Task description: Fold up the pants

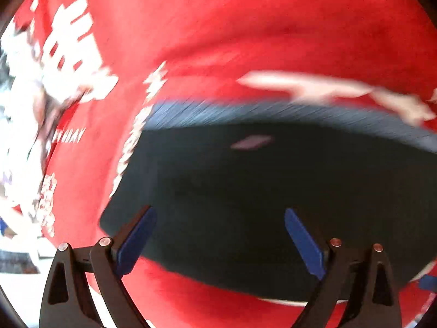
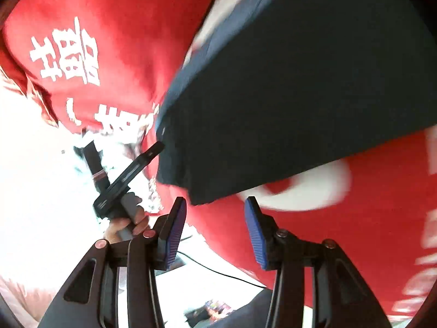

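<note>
The dark navy pants (image 1: 245,191) lie folded in a flat block on a red cloth with white characters (image 1: 218,27). My left gripper (image 1: 220,227) is open over the near part of the pants, holding nothing. In the right wrist view the pants (image 2: 300,95) fill the upper right, with a corner pointing down toward my right gripper (image 2: 215,218), which is open and empty just below that corner. The left gripper (image 2: 128,169) and the hand that holds it show at the left of the pants' edge.
The red cloth (image 2: 95,54) covers the table and hangs over its edge. A black cable (image 2: 218,272) runs across the bright floor below. A small white label (image 1: 251,142) sits on the pants.
</note>
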Demonstrator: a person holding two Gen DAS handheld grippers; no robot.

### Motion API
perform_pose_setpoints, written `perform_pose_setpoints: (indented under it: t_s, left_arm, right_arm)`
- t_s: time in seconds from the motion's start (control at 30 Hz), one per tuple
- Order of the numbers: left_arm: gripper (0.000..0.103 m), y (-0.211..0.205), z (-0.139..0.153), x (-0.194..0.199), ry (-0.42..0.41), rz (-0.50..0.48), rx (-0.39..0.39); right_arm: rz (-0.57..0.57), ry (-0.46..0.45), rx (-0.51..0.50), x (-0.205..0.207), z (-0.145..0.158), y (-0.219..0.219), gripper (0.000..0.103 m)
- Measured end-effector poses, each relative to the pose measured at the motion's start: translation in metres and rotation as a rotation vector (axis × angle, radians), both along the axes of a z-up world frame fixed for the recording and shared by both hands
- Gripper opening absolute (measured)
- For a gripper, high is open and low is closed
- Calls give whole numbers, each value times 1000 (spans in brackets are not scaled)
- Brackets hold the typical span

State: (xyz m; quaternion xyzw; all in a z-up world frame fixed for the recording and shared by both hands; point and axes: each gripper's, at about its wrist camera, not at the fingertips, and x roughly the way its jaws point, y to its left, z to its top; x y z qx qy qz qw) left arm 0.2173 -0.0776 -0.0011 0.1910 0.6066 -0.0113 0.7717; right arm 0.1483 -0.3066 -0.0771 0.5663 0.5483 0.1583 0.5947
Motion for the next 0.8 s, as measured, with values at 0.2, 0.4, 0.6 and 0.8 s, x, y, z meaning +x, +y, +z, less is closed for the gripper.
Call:
perform_pose_setpoints:
  t_s: [0.2,0.4,0.6,0.8]
  left_arm:
    - [103,38,-17,3,33,-3,-173]
    - [103,47,-18,-2,28,-19,-224]
    - [103,55,-22,4,33,-54,-235]
    - [103,53,-2,3,17,-83,-221]
  right_arm:
    - [-57,37,34,17,-23,45,49]
    - [-121,30,25,16,-10,43,46]
    - [-13,-5,-187,19,21,38,8]
    - [103,152,-330,-8,29,33,20]
